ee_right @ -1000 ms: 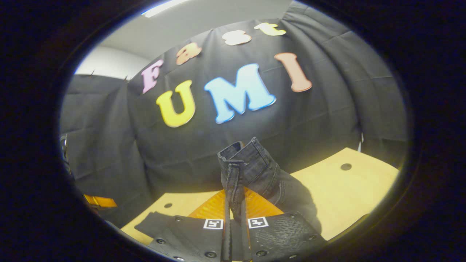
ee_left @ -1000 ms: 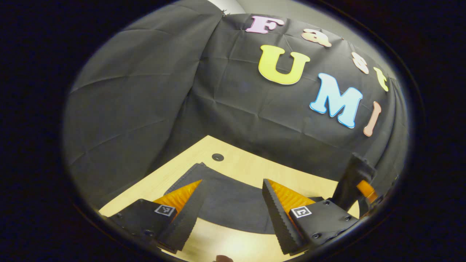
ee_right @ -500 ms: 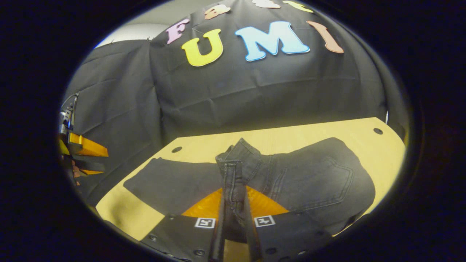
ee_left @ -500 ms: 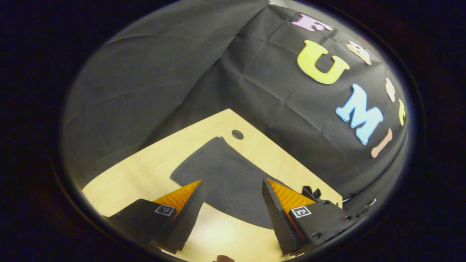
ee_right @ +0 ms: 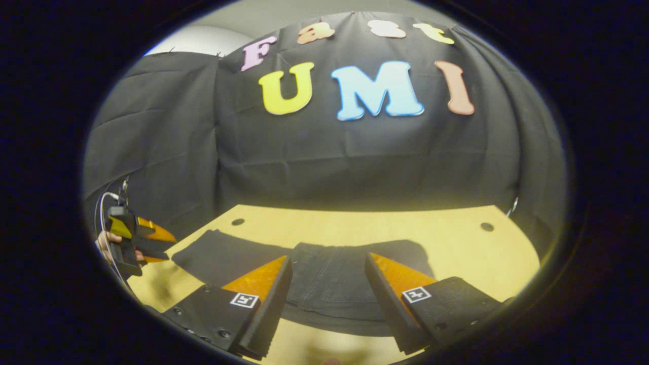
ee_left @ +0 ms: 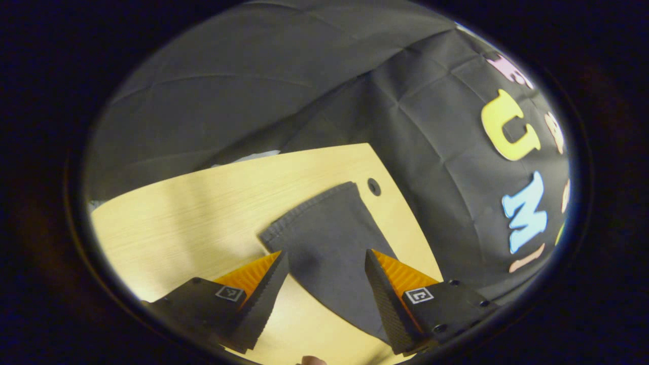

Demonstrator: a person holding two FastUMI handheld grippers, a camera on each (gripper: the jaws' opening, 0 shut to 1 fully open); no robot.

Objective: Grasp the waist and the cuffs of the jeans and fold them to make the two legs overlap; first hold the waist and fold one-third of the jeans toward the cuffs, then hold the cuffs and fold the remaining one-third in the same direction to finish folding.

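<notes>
Dark jeans (ee_right: 334, 276) lie on the wooden table (ee_right: 456, 253). The waist part is folded over onto the legs, and the flat cuff end (ee_right: 218, 253) reaches out to the left. My right gripper (ee_right: 328, 257) is open just in front of the folded part, with nothing between its fingers. My left gripper (ee_left: 325, 253) is open too, hovering over the cuff end (ee_left: 324, 228) of the legs. In the right gripper view the left gripper (ee_right: 147, 241) appears at the far left, held by a hand (ee_right: 104, 243) beside the cuffs.
The table has small round holes near its back edge (ee_right: 237, 221) (ee_right: 487, 226) (ee_left: 374, 186). Black cloth walls stand close behind and to the left of the table. Bare wood (ee_left: 203, 213) lies left of the cuff.
My right gripper has let go of the waist, opened and drawn back; the waist now lies folded on the legs. My left gripper has swung toward the cuff end.
</notes>
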